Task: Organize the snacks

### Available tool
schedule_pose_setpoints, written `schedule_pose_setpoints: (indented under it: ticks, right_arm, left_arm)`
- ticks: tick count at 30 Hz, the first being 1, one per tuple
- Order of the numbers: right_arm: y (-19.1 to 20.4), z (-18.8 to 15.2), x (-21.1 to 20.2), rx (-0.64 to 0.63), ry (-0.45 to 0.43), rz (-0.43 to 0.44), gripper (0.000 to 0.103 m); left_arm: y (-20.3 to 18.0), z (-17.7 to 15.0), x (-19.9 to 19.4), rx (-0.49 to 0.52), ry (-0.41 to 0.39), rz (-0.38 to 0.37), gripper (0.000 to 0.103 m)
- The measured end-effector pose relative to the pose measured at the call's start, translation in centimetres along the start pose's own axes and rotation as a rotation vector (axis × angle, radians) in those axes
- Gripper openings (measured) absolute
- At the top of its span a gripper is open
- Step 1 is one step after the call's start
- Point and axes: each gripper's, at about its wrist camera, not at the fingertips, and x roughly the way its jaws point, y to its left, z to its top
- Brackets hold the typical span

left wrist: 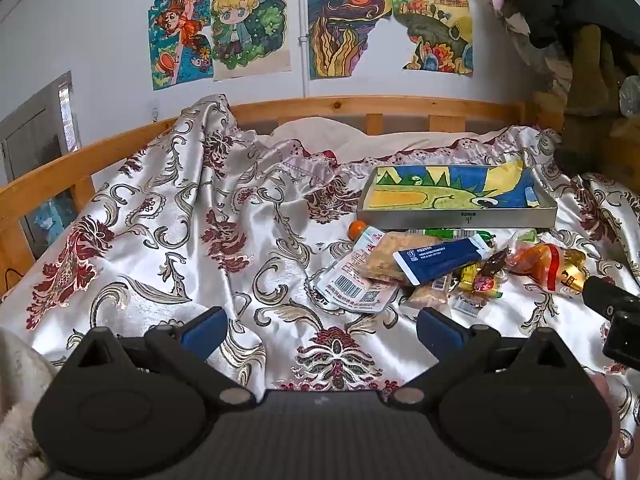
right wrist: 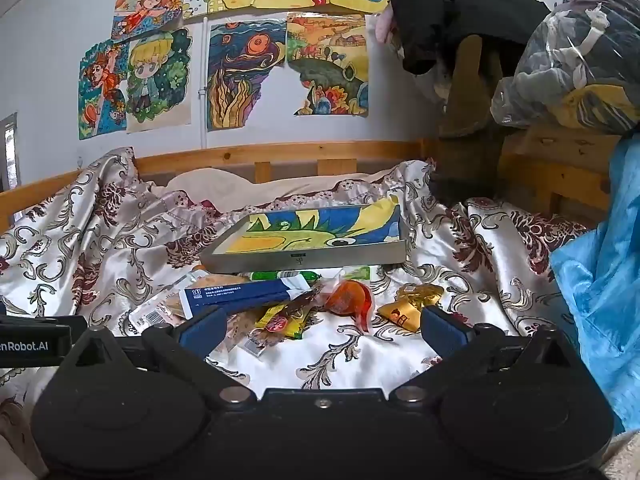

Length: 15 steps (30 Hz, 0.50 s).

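A heap of snacks (left wrist: 440, 268) lies on a bed covered with a shiny floral bedspread (left wrist: 168, 240), just near of a shallow grey tray (left wrist: 456, 216) whose floor is lined with a bright yellow, green and blue drawing. The tray sits toward the far right of the bed, with the wooden bed rail (left wrist: 360, 106) behind it.

In the heap, a dark blue packet (left wrist: 440, 260) lies slantwise on top of a crumbly biscuit bar (left wrist: 390, 254), which overlaps a white pouch with barcodes (left wrist: 352, 284) at the left edge. A small orange fruit (left wrist: 357, 229) sits at the far left of the heap, touching the tray's front wall. To the right lie an orange-red wrapped sweet (left wrist: 536, 260) and a gold packet (left wrist: 570, 274). Small yellow and red wrappers (left wrist: 482, 280) lie between these and the blue packet.

The left hand-held gripper (left wrist: 320, 330) hovers over bare bedspread near and left of the heap, its blue-padded fingers (left wrist: 204, 330) wide apart and holding nothing. The right hand-held gripper (right wrist: 320, 330) is just near of the heap, its fingers (right wrist: 442, 330) also spread wide with nothing between them; the yellow wrappers and the orange-red sweet (right wrist: 348, 300) lie just beyond its gap.

Children's drawings (left wrist: 248, 24) hang on the far wall.
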Motion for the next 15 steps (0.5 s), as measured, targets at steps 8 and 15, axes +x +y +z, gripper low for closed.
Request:
schedule_pose_setpoints:
  ticks: [8,15]
  right_arm:
    - [-0.3,0.1,0.1,-0.002,0.001,-0.003,0.102]
    - [0.0,0.0,0.1,-0.001,0.002,-0.003,0.102]
  left_arm:
    - [0.0,0.0,0.0,0.002,0.005,-0.002,0.103]
    - [-0.1,0.0,-0.1,0.004,0.004,-0.001,0.103]
